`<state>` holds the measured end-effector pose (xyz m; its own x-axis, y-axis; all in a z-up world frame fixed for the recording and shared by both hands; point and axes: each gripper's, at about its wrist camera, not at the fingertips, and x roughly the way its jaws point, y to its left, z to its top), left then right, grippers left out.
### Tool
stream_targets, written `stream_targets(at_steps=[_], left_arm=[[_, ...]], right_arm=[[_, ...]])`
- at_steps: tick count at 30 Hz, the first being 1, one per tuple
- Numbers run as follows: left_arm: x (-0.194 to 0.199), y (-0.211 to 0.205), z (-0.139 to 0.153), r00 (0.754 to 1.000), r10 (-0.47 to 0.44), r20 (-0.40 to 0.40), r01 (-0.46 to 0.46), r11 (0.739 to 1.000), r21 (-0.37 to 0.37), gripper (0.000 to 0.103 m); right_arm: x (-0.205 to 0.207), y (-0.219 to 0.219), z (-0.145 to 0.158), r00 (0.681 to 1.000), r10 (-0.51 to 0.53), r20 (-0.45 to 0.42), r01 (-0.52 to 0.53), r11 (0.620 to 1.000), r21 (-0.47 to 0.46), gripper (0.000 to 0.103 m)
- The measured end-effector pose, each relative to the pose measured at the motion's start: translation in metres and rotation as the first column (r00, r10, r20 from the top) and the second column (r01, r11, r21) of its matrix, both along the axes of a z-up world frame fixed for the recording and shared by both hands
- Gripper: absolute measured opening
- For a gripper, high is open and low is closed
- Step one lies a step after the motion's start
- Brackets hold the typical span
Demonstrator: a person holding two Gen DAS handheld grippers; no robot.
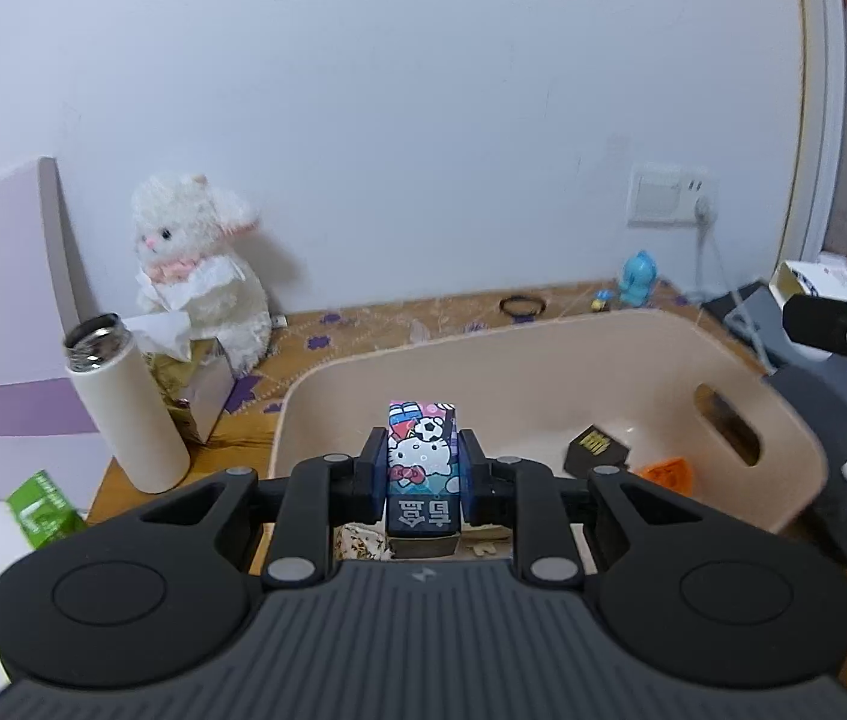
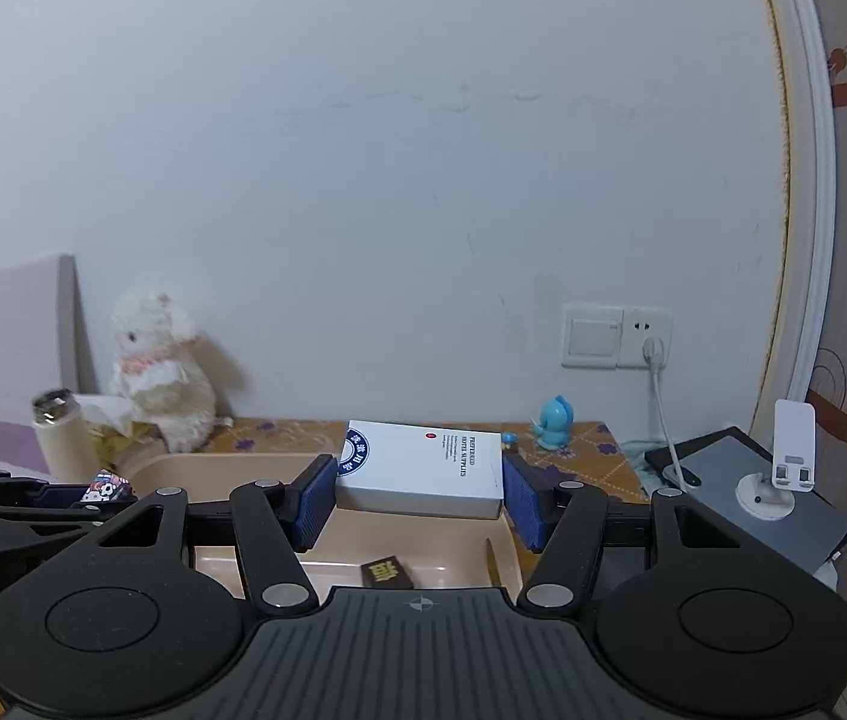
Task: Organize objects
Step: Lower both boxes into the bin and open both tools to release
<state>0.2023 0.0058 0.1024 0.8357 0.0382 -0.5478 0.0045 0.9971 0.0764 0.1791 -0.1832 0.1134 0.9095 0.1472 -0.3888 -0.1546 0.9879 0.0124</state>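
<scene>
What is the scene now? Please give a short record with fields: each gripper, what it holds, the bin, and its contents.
left gripper: shut on Hello Kitty box, over the bin
right gripper: shut on white box, over the bin
bin: beige, with handle slot
bin contents: small black box, orange item
beside the bin: white bottle, plush rabbit

The left gripper (image 1: 422, 468) is built of matte black plastic linkage bars pinned with round silver rivets, flanked by two large black discs, and a dark grey ribbed housing marked with a small pale emblem is seen below. The right gripper (image 2: 420, 495) shares that construction, with a crosshair mark on its ribbed housing. Blue ribbed pads (image 2: 314, 495) are fitted to the fingers.
</scene>
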Motion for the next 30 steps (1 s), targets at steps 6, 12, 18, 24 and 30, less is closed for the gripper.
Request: stream_targets(at_steps=[6, 12, 18, 24, 30], left_arm=[[0.042, -0.004, -0.032, 0.991, 0.01, -0.134, -0.012, 1.0, -0.011, 0.025], [0.065, -0.003, -0.056, 0.965, 0.012, -0.262, -0.016, 1.0, -0.012, 0.025], [0.074, -0.002, -0.063, 0.95, 0.023, -0.313, -0.02, 1.0, 0.01, 0.026], [0.065, -0.002, -0.053, 0.96, 0.031, -0.279, -0.025, 0.999, 0.023, 0.066], [0.046, -0.005, -0.034, 0.973, -0.001, -0.231, 0.001, 1.0, 0.003, 0.07]], right_arm=[[0.043, 0.009, -0.03, 0.993, -0.031, -0.114, 0.024, 0.998, -0.054, 0.056], [0.065, 0.017, -0.058, 0.974, -0.016, -0.225, -0.005, 0.996, -0.095, 0.056], [0.073, 0.032, -0.075, 0.958, 0.008, -0.286, -0.048, 0.99, -0.132, 0.064], [0.06, 0.032, -0.067, 0.969, 0.001, -0.245, -0.035, 0.99, -0.136, 0.078], [0.035, 0.021, -0.05, 0.983, -0.017, -0.181, -0.005, 0.993, -0.12, 0.091]])
